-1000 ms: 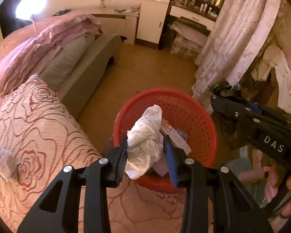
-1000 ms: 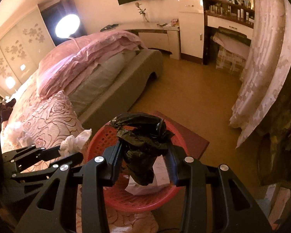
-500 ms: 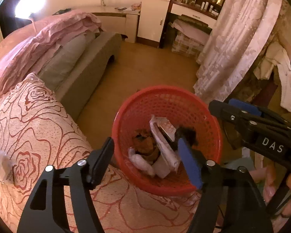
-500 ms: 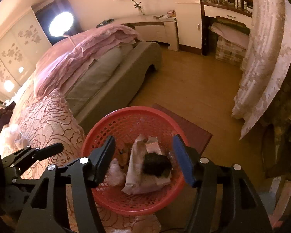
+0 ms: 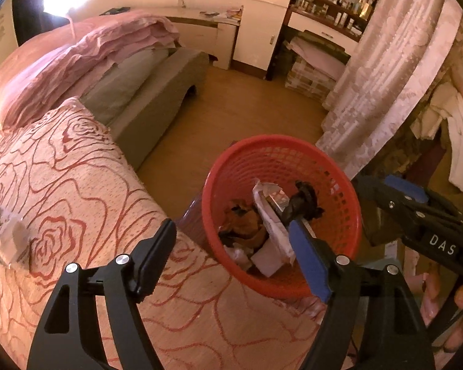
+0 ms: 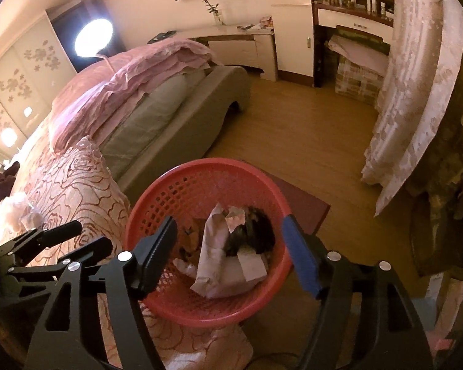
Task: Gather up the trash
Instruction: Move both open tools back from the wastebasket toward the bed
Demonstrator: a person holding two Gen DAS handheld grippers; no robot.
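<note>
Both claws had just been opening over the basket (image 6: 157,194), nothing between them: left claw (image 5: 231,256) spread wide, right claw (image 6: 231,249) spread too. The trash lay inside: white paper (image 6: 216,265) and a black bag (image 6: 256,234). Beyond stood the bed (image 6: 114,92).

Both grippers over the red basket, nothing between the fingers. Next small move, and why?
Probably swing the left gripper toward the crumpled tissue on the bed cover. Both sets of jaws have just been opening with nothing between them, and the black bag and white paper already lie in the basket. The right gripper has nothing left to drop.
</note>
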